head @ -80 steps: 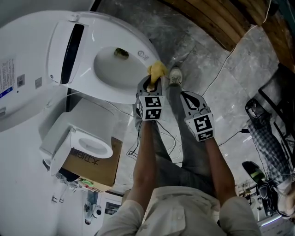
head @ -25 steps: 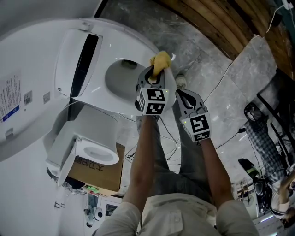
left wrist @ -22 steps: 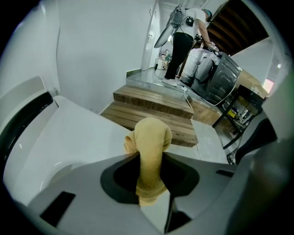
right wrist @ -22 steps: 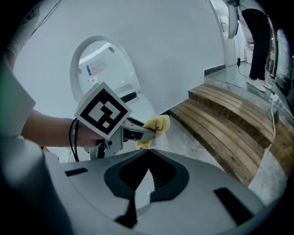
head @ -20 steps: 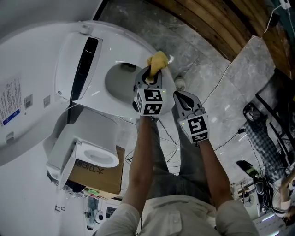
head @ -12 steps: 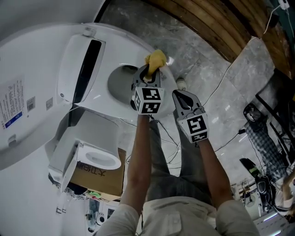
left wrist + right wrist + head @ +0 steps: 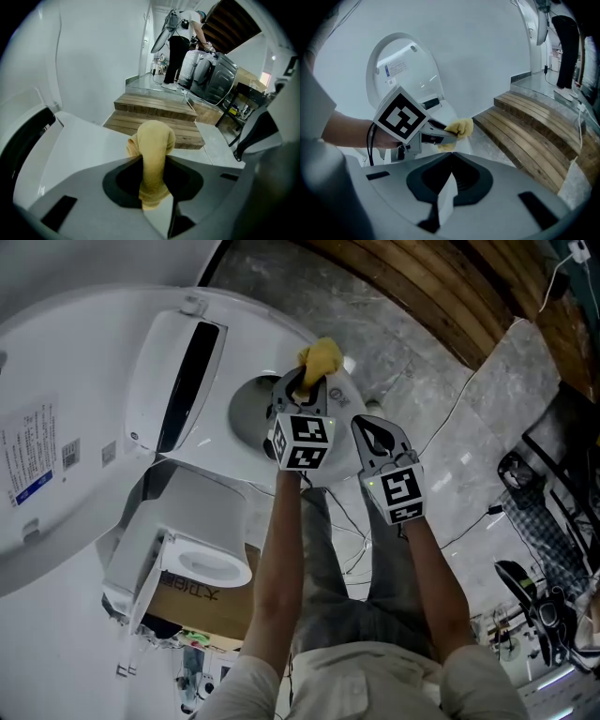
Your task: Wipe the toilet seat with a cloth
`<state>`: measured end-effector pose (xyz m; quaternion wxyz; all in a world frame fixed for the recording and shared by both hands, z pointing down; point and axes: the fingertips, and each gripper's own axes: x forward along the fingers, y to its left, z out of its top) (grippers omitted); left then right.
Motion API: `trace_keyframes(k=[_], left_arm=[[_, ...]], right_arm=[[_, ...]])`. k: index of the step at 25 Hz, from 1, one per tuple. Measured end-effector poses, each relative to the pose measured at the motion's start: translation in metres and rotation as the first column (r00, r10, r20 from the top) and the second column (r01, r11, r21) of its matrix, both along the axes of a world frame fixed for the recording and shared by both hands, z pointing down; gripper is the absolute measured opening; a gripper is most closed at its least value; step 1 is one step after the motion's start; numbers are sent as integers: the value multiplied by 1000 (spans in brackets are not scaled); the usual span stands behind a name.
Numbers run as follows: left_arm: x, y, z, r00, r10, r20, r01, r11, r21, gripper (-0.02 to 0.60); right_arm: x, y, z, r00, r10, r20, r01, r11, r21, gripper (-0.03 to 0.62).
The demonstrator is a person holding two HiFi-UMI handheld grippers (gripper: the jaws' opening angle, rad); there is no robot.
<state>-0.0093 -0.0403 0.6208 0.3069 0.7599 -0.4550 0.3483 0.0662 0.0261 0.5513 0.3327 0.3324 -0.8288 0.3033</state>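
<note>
From the head: yellow cloth (image 7: 321,357) at the rim of the seat (image 7: 217,448), pinched in the left gripper (image 7: 307,388); right gripper (image 7: 371,425) just beside the seat's near edge.

Along the left gripper: jaws clamped on the cloth, its folded end poking out past them above the seat; wooden steps (image 7: 154,110) beyond the seat.

Along the right gripper: jaws closed together, nothing between; lid (image 7: 401,65) upright behind the seat.
</note>
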Motion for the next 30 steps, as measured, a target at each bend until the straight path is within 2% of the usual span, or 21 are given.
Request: trace_keyframes(k=[8,30], left_arm=[[-16,-13,-2,1000,14,11,-15,1000,22,123],[-75,-34,-4,998,-46,44,44,998,45,121]], right_arm=[[-12,-10,-1,1000,-4,0,4,1000,16,8],[-48,2,-2,1000,-25,-3,25,999,24,8]])
